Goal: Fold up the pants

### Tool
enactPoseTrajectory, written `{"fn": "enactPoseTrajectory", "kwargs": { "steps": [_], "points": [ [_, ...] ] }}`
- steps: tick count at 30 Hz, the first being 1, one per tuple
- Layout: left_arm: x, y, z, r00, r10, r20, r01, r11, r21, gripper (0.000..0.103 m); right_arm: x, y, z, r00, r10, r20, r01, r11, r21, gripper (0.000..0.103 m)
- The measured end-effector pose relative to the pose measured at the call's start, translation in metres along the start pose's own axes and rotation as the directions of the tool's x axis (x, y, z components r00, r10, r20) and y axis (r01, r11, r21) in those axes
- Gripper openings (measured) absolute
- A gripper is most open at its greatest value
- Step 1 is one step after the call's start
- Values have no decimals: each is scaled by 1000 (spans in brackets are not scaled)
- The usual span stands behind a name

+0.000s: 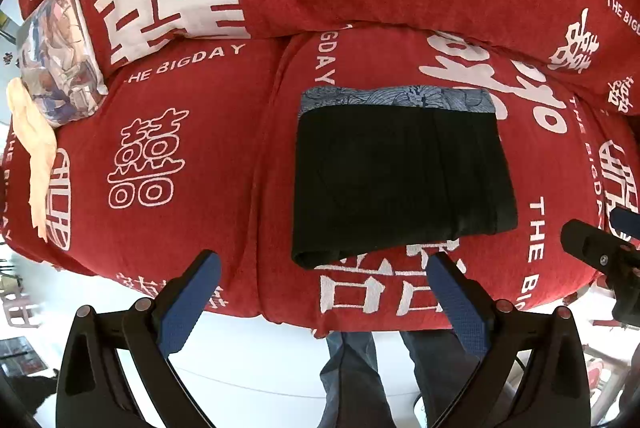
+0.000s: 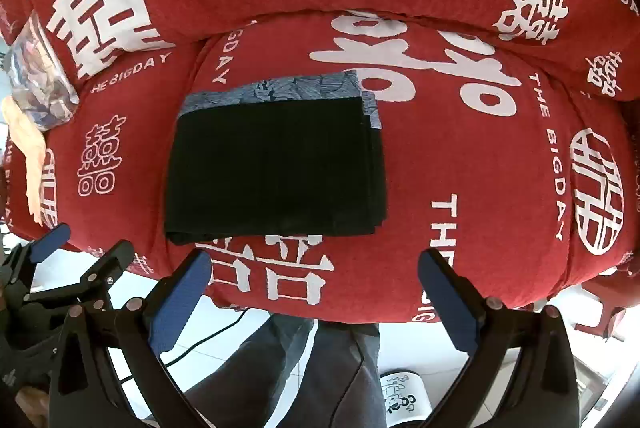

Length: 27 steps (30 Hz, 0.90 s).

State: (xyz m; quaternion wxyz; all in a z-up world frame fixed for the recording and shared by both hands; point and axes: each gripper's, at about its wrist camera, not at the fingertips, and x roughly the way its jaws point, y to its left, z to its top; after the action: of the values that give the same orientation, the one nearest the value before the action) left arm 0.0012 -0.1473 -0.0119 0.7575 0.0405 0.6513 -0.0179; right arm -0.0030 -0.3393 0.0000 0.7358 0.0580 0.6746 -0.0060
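Pants (image 1: 402, 179) folded on red sofa (image 1: 224, 147), left claw (image 1: 324, 268) and right claw (image 2: 314, 268) hovering level, both spread apart, empty

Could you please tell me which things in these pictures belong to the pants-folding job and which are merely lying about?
Part of the job:
- black pants, folded into a rectangle on the red sofa cover
- left gripper, open and empty
- right gripper, open and empty

Just lying about:
- printed cushion at the sofa's left end
- pale cloth beside that cushion
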Motion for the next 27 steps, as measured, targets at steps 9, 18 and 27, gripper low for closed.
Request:
{"fn": "enactPoseTrajectory", "kwargs": {
  "steps": [9, 18, 27],
  "points": [
    [1, -1, 0, 1000, 0, -3, 1, 1000, 3, 103, 2, -1, -1, 1000, -19, -1, 19, 1000, -4, 103],
    [1, 0, -1, 1000, 5, -1, -5, 1000, 3, 103, 5, 1, -1, 1000, -26, -5, 25, 1000, -14, 103],
    [1, -5, -1, 1000, 21, 1, -21, 1000, -1, 103, 7, 5, -1, 999, -31, -8, 31, 999, -28, 103]
  ]
}}
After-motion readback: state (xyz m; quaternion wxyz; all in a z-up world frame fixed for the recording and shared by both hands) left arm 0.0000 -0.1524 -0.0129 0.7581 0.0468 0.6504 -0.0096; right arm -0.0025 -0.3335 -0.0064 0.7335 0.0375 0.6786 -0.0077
